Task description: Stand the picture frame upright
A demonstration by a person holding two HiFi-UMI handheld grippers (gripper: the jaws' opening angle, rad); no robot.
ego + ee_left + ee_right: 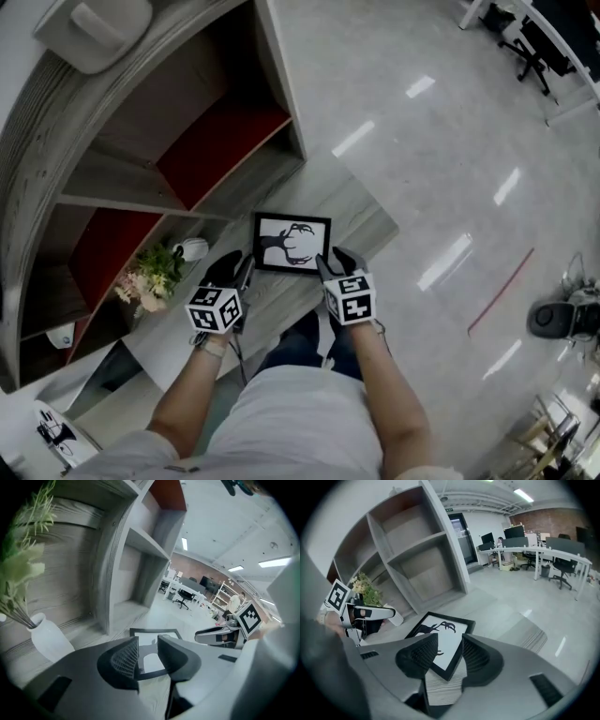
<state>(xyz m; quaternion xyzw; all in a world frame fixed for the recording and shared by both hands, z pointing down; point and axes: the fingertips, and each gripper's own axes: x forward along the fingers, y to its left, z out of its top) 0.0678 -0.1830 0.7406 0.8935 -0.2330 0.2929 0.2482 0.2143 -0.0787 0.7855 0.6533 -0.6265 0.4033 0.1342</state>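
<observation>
My forearms reach down from the bottom of the head view, each ending in a gripper with its marker cube on top. The left gripper (241,270) sits at the near left corner of the picture frame (292,243) and the right gripper (330,263) at its near right corner. The frame lies flat and face up on the grey wood-grain counter (367,214), a black antlered shape on white inside a thin black border. In the left gripper view my jaws stand apart, with the frame's near edge showing in the gap between them. In the right gripper view the jaws are also spread, and the frame's corner pokes in between them. It seems to sit loose there rather than pinched, though the right pad is so close to the border that I can't be sure they are apart. A white vase (193,248) of pale flowers and greenery (153,274) stands on the counter just left of my left gripper. Behind them rises a grey shelf unit (192,141) with red back panels.
</observation>
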